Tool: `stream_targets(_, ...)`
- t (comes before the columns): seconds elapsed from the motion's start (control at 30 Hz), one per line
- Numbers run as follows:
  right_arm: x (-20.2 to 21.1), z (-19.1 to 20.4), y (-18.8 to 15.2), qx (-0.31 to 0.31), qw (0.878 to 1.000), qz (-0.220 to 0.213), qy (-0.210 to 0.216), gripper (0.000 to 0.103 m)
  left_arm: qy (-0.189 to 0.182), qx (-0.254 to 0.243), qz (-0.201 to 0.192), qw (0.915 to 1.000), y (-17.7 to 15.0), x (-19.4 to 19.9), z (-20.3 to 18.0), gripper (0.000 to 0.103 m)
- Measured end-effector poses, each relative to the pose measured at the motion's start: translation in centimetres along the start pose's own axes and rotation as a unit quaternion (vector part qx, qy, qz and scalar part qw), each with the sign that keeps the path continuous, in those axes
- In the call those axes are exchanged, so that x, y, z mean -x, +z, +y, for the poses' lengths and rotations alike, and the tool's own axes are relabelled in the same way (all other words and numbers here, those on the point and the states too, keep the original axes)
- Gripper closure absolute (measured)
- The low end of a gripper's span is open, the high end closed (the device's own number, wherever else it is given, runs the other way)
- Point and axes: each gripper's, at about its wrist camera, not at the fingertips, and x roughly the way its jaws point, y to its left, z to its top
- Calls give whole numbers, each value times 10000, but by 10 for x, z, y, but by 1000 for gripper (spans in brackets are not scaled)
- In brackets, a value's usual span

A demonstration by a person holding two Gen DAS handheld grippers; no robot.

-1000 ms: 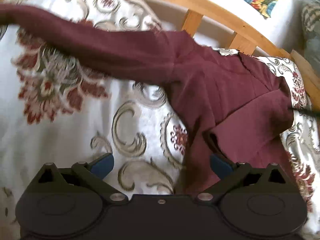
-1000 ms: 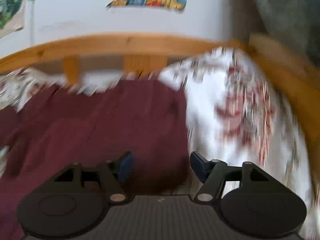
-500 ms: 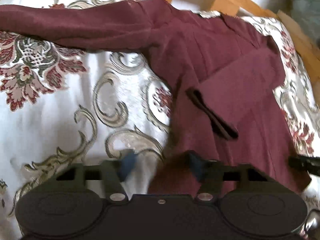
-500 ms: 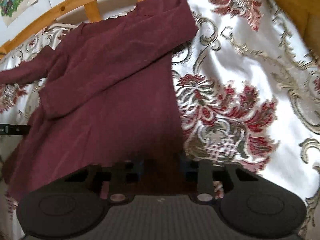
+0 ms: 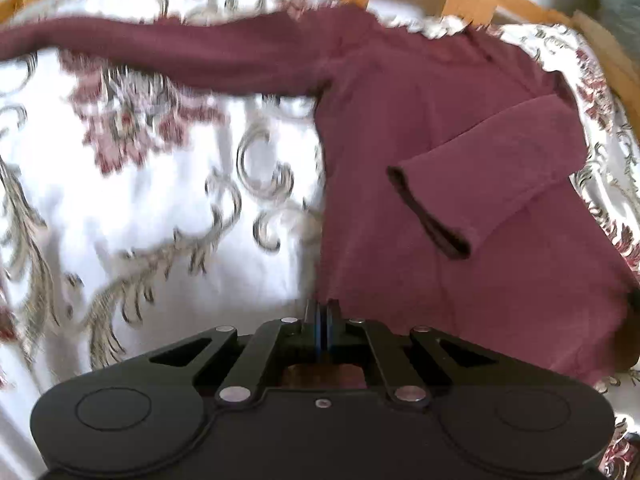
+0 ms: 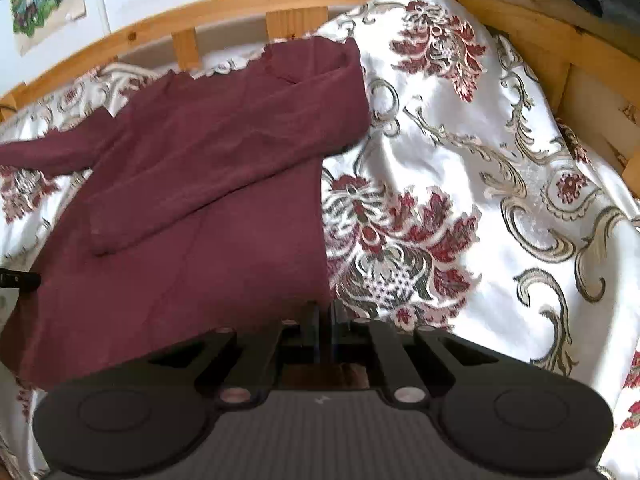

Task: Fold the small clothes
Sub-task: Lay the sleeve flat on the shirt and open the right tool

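Both tools, wide apart a second ago, now pinched tight on the top's [image 5: 460, 208] hem: left tool [image 5: 322, 320] at its left corner, right tool [image 6: 324, 320] at its right | top lies flat on the bed [image 6: 500, 208], one sleeve [image 5: 492, 172] folded in | likely ready to lift the hem | containers: none seen

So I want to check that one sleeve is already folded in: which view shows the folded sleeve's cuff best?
The left wrist view: the folded sleeve lies across the maroon top with its dark cuff opening facing the camera. The right wrist view shows the same sleeve from its other side, the cuff only as a soft edge.
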Motion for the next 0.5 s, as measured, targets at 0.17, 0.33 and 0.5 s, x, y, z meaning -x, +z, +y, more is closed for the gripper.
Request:
stream_targets(0.17,-6,-3,-6,-217,9995,64,225,95,-148,214,28,9997,6,2,6,75)
stream_targets(0.33,0,-5,-7,-366,9979,-299,438,52,121,283,-463,9985,18,31,19,35)
stream_targets(0.5,3,1,0,-230,9939,-980,451,13,566,568,-1214,9894,64,70,65,7)
